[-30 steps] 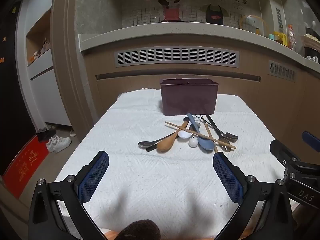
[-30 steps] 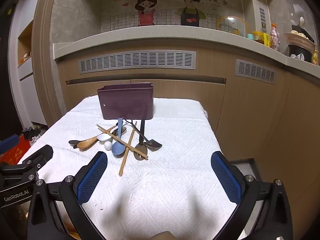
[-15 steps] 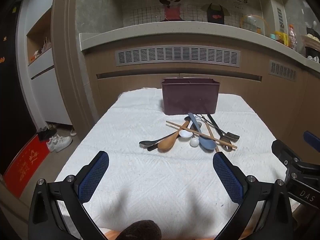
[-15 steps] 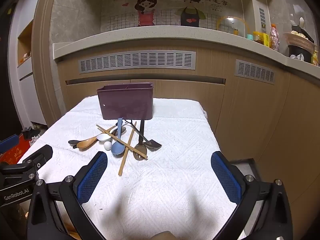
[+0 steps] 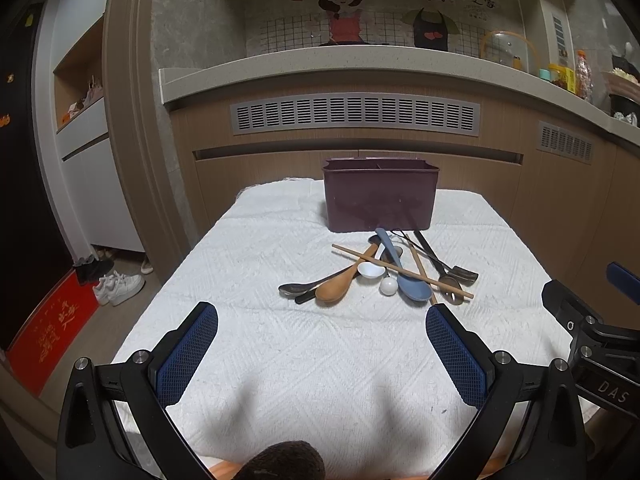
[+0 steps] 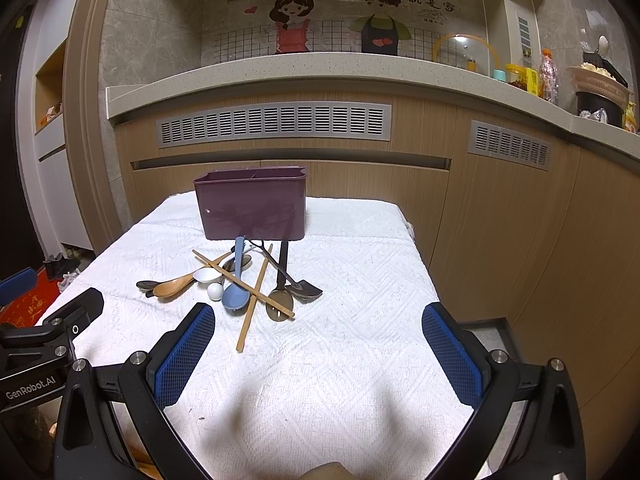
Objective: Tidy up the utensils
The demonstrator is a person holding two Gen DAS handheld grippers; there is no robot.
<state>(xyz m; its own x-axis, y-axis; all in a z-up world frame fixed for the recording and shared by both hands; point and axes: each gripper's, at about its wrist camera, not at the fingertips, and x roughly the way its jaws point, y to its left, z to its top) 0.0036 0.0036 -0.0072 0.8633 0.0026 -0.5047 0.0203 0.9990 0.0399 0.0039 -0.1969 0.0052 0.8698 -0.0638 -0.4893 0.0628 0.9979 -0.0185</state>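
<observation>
Both the left claw (image 5: 320, 344) and the right claw (image 6: 318, 344) hover spread wide and empty above the white-clothed tabletop (image 5: 320, 360). The utensils (image 5: 380, 276) lie in a crossed heap just before the purple holder (image 5: 379, 196), well ahead of both claws.

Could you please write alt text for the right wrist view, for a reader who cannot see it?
The open right claw hovers above a white cloth, empty. Ahead lies a tangle of spoons and chopsticks in front of a purple utensil box. The left claw shows at the left edge.
</observation>
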